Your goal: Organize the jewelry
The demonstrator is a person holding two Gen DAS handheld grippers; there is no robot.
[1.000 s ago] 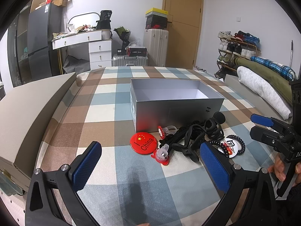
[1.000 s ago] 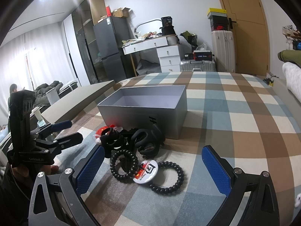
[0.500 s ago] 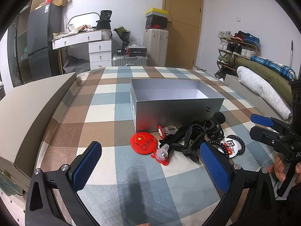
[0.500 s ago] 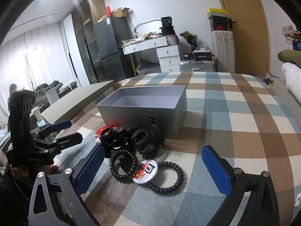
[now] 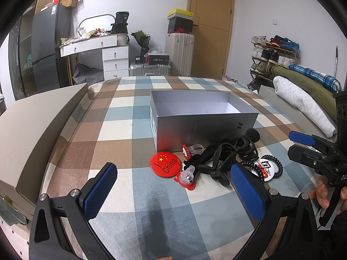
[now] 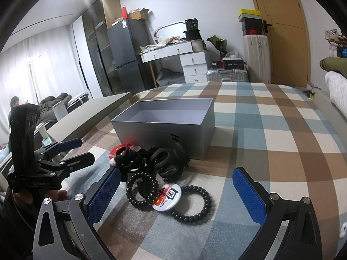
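An open grey box [image 5: 203,117] stands empty on the checked cloth; it also shows in the right wrist view [image 6: 167,125]. In front of it lie a red "I China" badge [image 5: 166,164], a red ring toy [image 5: 187,178], a tangle of black hair clips [image 5: 225,153], black coil bands [image 6: 142,191] and a white badge [image 6: 167,196]. My left gripper [image 5: 173,192] is open and empty, just short of the red badge. My right gripper [image 6: 176,197] is open and empty, with the white badge and coil bands between its fingers' reach.
The box lid [image 5: 36,121] lies at the left of the bed. Rolled bedding [image 5: 303,99] lies along the right edge. A dresser [image 5: 108,54], suitcases [image 5: 180,52] and a shoe rack [image 5: 273,52] stand beyond the bed. The right gripper shows in the left wrist view [image 5: 303,145].
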